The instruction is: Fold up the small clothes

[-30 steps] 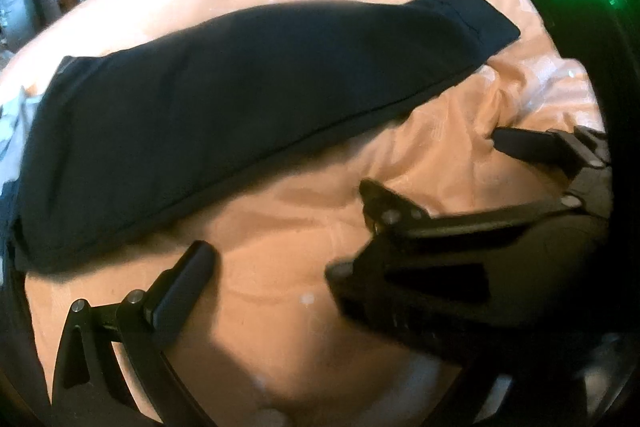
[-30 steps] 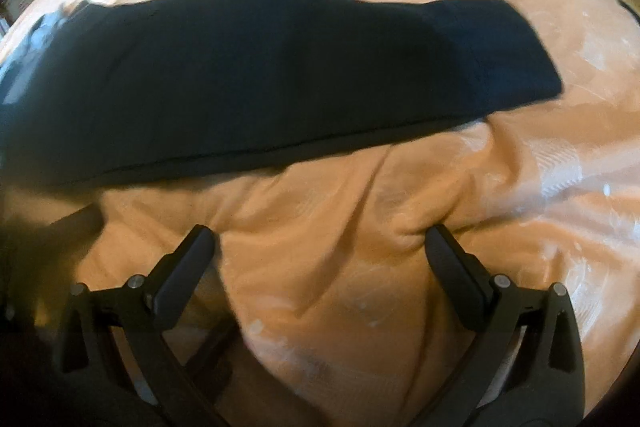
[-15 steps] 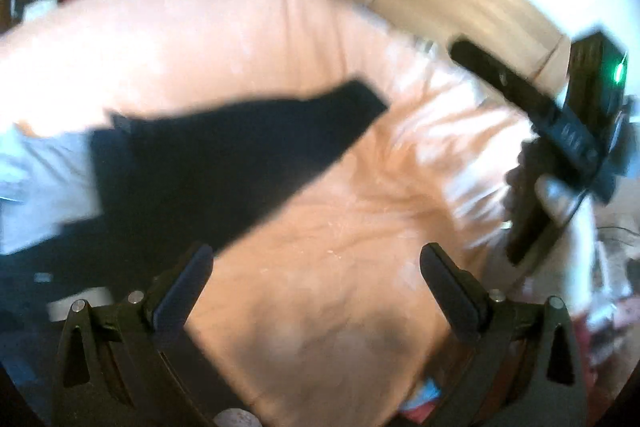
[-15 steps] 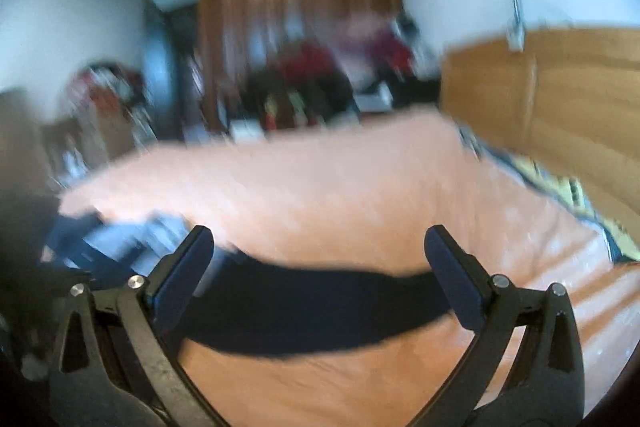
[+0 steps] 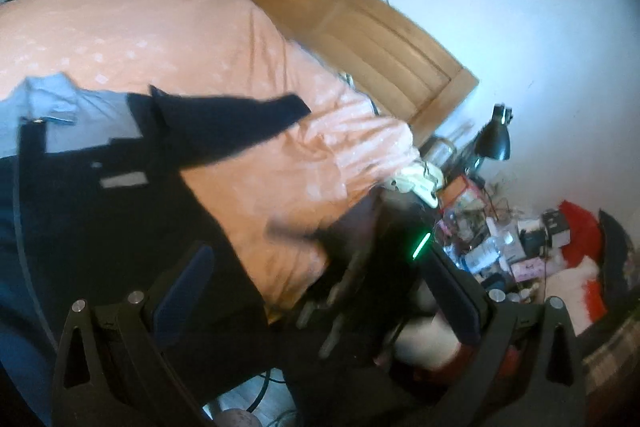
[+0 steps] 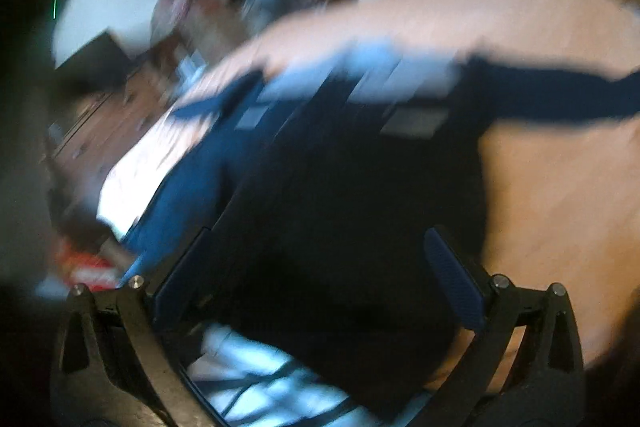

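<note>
While blurred: both claws [image 5: 320, 291] [image 6: 316, 279] agape, dark garment [image 5: 224, 123] on bed [image 5: 160, 39].

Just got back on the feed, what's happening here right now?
A person is holding a gripper in each hand over a bed with a peach bedspread, and neither is holding anything. The left gripper is open, aimed across the edge of the bed, with the right-hand device showing in its view. The right gripper is open too, over the dark navy garment that lies spread on the bed beside some light blue clothing. The right view is badly blurred.
</note>
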Tool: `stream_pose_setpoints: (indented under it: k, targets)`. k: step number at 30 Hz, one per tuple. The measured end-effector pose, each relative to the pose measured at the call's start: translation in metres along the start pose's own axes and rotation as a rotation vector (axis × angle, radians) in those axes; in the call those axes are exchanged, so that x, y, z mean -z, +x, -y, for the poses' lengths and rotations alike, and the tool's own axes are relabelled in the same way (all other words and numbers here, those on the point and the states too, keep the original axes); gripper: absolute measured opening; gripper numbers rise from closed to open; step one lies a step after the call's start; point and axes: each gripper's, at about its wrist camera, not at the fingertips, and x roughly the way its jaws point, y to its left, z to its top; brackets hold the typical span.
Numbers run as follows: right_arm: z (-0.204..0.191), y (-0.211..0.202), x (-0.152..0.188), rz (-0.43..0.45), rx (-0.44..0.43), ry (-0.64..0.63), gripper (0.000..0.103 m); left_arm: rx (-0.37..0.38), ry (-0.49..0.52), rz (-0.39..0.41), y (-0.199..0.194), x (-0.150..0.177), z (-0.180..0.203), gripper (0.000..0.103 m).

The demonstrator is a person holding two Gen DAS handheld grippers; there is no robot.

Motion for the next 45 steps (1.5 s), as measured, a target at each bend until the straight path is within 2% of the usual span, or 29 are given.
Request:
stream_pose_setpoints:
  k: [2, 4, 6, 8, 11, 13, 14, 16, 18, 20, 22, 24, 25, 26, 27, 28, 30, 33, 41, 45]
  targets:
    - [-0.031, 0.036, 0.032, -0.158, -0.094, -0.034, 0.103, -0.044, -0.011, 0.066, -0.032, 0.004, -0.009, 0.103]
    - [-0.055, 0.049, 0.047, -0.225, -0.155, -0.067, 0.103, -0.085, -0.048, 0.124, -0.056, 0.004, -0.026, 0.103]
    - [-0.07, 0.063, 0.052, -0.304, -0.226, -0.068, 0.103, -0.157, -0.104, 0.206, -0.085, 0.001, -0.052, 0.103]
    - [-0.07, 0.077, 0.05, -0.396, -0.238, -0.057, 0.103, -0.22, -0.168, 0.275, -0.11, -0.001, -0.08, 0.103]
    - [-0.068, 0.069, 0.042, -0.402, -0.202, -0.092, 0.103, -0.307, -0.228, 0.344, -0.141, 0.005, -0.115, 0.103]
    - [-0.057, 0.058, 0.034, -0.347, -0.162, -0.086, 0.103, -0.374, -0.217, 0.382, -0.157, 0.011, -0.13, 0.103]
    - [-0.053, 0.052, 0.029, -0.314, -0.142, -0.075, 0.103, -0.435, -0.192, 0.391, -0.16, 0.014, -0.141, 0.103]
    - [-0.038, 0.044, 0.014, -0.234, -0.05, -0.053, 0.103, -0.583, -0.165, 0.34, -0.153, 0.016, -0.167, 0.103]
    - [-0.027, 0.044, -0.002, -0.169, 0.072, -0.037, 0.103, -0.721, -0.143, 0.221, -0.129, 0.022, -0.21, 0.103]
    - [-0.015, 0.042, -0.008, -0.107, 0.18, -0.023, 0.103, -0.802, -0.174, 0.085, -0.102, 0.036, -0.256, 0.103]
    - [0.0, 0.041, -0.017, -0.05, 0.268, -0.015, 0.103, -0.825, -0.233, -0.009, -0.079, 0.055, -0.294, 0.103]
    - [0.018, 0.054, -0.014, -0.063, 0.325, 0.013, 0.103, -0.864, -0.329, -0.148, -0.055, 0.085, -0.333, 0.103]
    - [0.024, 0.062, -0.008, -0.086, 0.336, 0.029, 0.103, -0.883, -0.293, -0.133, -0.048, 0.095, -0.335, 0.103]
    - [0.031, 0.072, -0.004, -0.121, 0.343, 0.046, 0.103, -0.914, -0.23, -0.085, -0.048, 0.1, -0.326, 0.103]
    - [0.042, 0.085, 0.007, -0.181, 0.346, 0.073, 0.103, -0.922, -0.222, -0.081, -0.047, 0.102, -0.323, 0.103]
    - [0.045, 0.092, 0.014, -0.202, 0.348, 0.082, 0.103, -0.92, -0.225, -0.083, -0.048, 0.103, -0.324, 0.103]
    - [0.04, 0.088, 0.022, -0.132, 0.365, 0.049, 0.103, -0.893, -0.246, -0.078, -0.055, 0.103, -0.331, 0.103]
    - [0.041, 0.079, 0.027, -0.076, 0.363, 0.089, 0.103, -0.876, -0.255, -0.081, -0.054, 0.102, -0.332, 0.103]
    - [0.037, 0.082, 0.033, -0.063, 0.381, 0.08, 0.103, -0.875, -0.249, -0.071, -0.054, 0.104, -0.322, 0.103]
    - [0.04, 0.091, 0.026, -0.084, 0.369, 0.074, 0.103, -0.853, -0.281, -0.062, -0.059, 0.103, -0.32, 0.103]
